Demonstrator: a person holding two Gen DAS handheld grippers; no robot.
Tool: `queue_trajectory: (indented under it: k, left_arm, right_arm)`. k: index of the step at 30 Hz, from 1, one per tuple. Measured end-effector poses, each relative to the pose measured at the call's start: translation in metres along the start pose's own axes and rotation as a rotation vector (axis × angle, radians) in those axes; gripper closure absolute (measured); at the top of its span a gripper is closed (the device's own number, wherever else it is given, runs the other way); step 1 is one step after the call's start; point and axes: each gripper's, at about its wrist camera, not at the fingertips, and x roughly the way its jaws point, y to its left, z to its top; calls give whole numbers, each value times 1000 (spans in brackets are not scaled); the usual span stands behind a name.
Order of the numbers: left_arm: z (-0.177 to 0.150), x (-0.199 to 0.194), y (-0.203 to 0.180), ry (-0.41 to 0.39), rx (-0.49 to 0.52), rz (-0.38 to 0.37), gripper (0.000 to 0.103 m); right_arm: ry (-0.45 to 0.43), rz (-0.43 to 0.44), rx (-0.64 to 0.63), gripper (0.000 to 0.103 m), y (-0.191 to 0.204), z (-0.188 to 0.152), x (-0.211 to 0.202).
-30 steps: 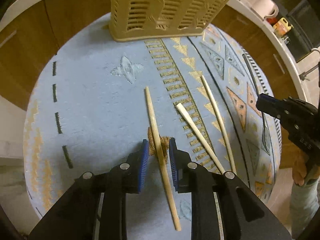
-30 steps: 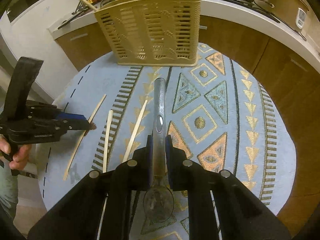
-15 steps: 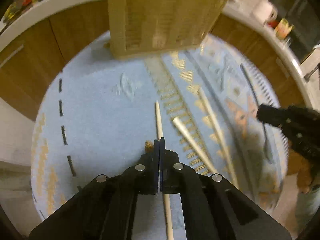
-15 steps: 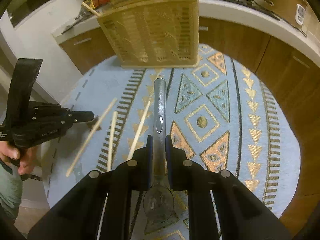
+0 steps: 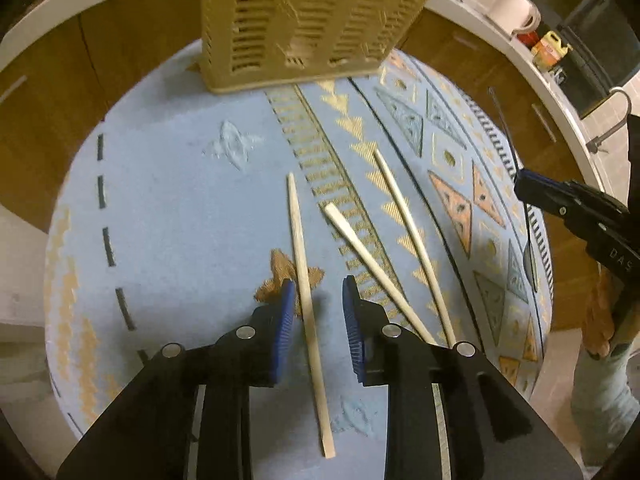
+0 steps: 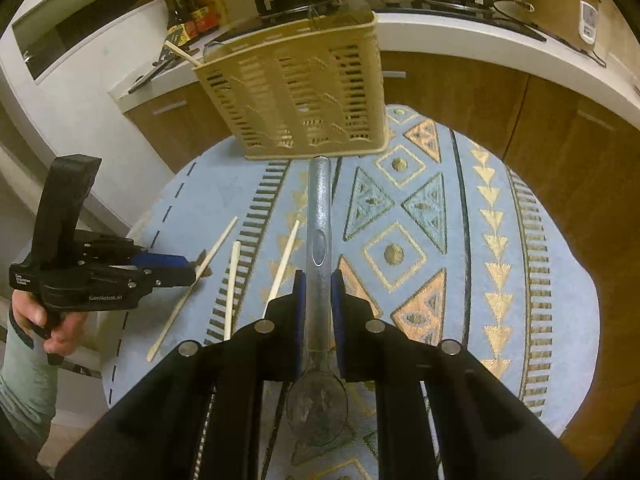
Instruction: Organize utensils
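Your left tongs (image 5: 316, 308) are opening, with the blue pads (image 5: 285, 320) standing apart on either side of 1 chopstick (image 5: 306, 292) that lies flat on the blue patterned cloth (image 5: 168, 208) covering the round surface. The pads do not press on the stick; it sits closer to the left pad, with a clear gap on the other side. 2 more chopsticks (image 5: 372, 264) lie just to the right of it, angled and close together at their near ends, partly hidden behind the right finger of your left tongs.

Your right tongs (image 6: 318, 280) are clamped on the handle of a metal spoon (image 6: 319, 216). Its handle points away from the camera toward the beige slotted basket (image 6: 296, 88), and its bowl sits back between the black arms of the tool. The spoon is held above the cloth.

The basket stands upright at the far edge of the cloth, with 1 chopstick end (image 6: 182, 53) sticking out of its top left corner. From the right wrist view, your left hand (image 6: 48, 316) grips the left tool, low over the 3 sticks.
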Motion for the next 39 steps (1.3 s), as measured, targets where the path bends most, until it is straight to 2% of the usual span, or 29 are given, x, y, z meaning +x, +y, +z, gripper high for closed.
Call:
queue_trajectory:
  k: [3, 7, 11, 12, 13, 14, 18, 21, 25, 28, 33, 35, 39]
  left_arm:
    - [2, 12, -4, 40, 13, 46, 80]
    - [1, 15, -8, 66, 40, 69, 80]
    - [4, 21, -25, 96, 91, 148, 77]
    - [4, 25, -31, 100, 114, 192, 80]
    - [3, 26, -34, 99, 129, 221, 96]
    - [3, 27, -36, 98, 135, 244, 99]
    - [4, 23, -27, 64, 81, 186, 100]
    - [0, 8, -28, -26, 66, 116, 100]
    - [2, -27, -34, -179, 70, 75, 100]
    - [4, -62, -41, -338, 73, 75, 100]
    - [17, -120, -46, -653, 68, 127, 100]
    - [23, -146, -40, -749, 41, 150, 100]
    - [48, -178, -32, -922, -16, 101, 100]
  right_arm:
    - [10, 9, 13, 92, -2, -2, 3]
    - [13, 7, 17, 93, -5, -3, 4]
    - [16, 8, 21, 93, -6, -2, 7]
    - [15, 10, 21, 92, -6, -2, 6]
    - [13, 12, 21, 92, -5, -2, 6]
    - [9, 17, 21, 92, -4, -2, 6]
    - [-3, 27, 20, 92, -4, -2, 2]
    - [-15, 34, 17, 92, -4, -1, -3]
    - [-73, 61, 16, 92, -2, 2, -19]
    - [-158, 81, 2, 92, 4, 10, -38]
    - [-340, 28, -62, 93, 24, 30, -72]
    - [-401, 11, -78, 93, 31, 42, -82]
    - [-494, -14, -100, 93, 37, 73, -89]
